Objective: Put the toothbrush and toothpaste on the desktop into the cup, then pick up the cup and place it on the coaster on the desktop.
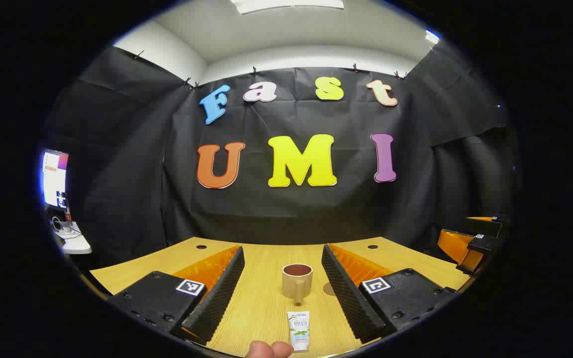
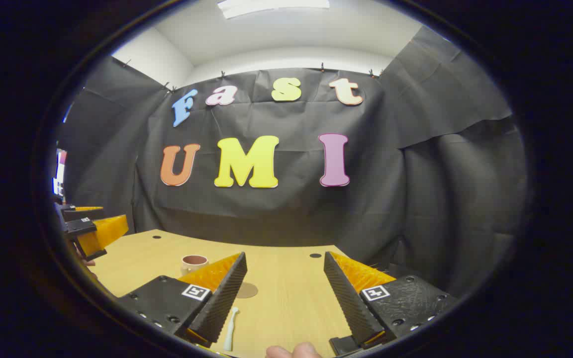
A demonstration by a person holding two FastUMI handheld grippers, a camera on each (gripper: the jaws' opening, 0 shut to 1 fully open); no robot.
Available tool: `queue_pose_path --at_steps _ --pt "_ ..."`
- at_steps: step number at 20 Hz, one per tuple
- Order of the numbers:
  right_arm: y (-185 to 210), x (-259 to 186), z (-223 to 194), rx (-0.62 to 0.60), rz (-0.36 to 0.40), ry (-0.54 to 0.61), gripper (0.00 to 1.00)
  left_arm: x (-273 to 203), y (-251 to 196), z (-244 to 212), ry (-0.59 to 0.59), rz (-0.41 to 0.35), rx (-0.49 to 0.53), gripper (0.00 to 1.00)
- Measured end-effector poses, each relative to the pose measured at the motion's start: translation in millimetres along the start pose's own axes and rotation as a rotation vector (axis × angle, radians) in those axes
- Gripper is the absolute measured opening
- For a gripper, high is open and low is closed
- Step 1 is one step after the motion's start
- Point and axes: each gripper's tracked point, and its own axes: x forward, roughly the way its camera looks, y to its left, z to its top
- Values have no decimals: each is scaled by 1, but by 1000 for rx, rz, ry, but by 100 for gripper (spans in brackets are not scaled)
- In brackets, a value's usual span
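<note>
In the left gripper view, the left tongs (image 1: 282, 291) are gaping wide over the worktop (image 1: 261, 308), framing the cup (image 1: 297, 281), with the toothpaste (image 1: 299, 331) lying nearer and the coaster (image 1: 330, 289) just beside the cup. In the right gripper view, the right tongs (image 2: 284, 293) are hanging open too, the toothbrush (image 2: 230, 335) lying by their left finger.

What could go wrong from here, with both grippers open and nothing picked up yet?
The toothpaste lies flat just in front of the cup, so a low grab by the left gripper might nudge the cup. The toothbrush is thin, flat and partly hidden beside a finger of the right gripper; it may slip.
</note>
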Motion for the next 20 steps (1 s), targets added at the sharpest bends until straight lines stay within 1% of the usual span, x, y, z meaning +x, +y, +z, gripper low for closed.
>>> queue_pose_path --at_steps 3,4,7,10,11,20 --pt "3 -1 -4 -4 3 5 96 1 2 -4 12 0 0 99" --pt "3 -1 -3 -9 0 5 94 -1 0 -4 14 -5 -2 99" --pt "0 -2 -2 -14 -11 3 96 -4 -4 -3 9 -17 4 99" --pt "-3 0 -1 -11 -23 6 94 -5 -3 -3 0 -21 10 99" --pt "-4 0 -2 -10 -24 7 96 -5 -3 -2 -3 -22 10 99" --pt "-6 -2 -2 -2 -32 13 94 -4 -4 -5 7 -30 18 99"
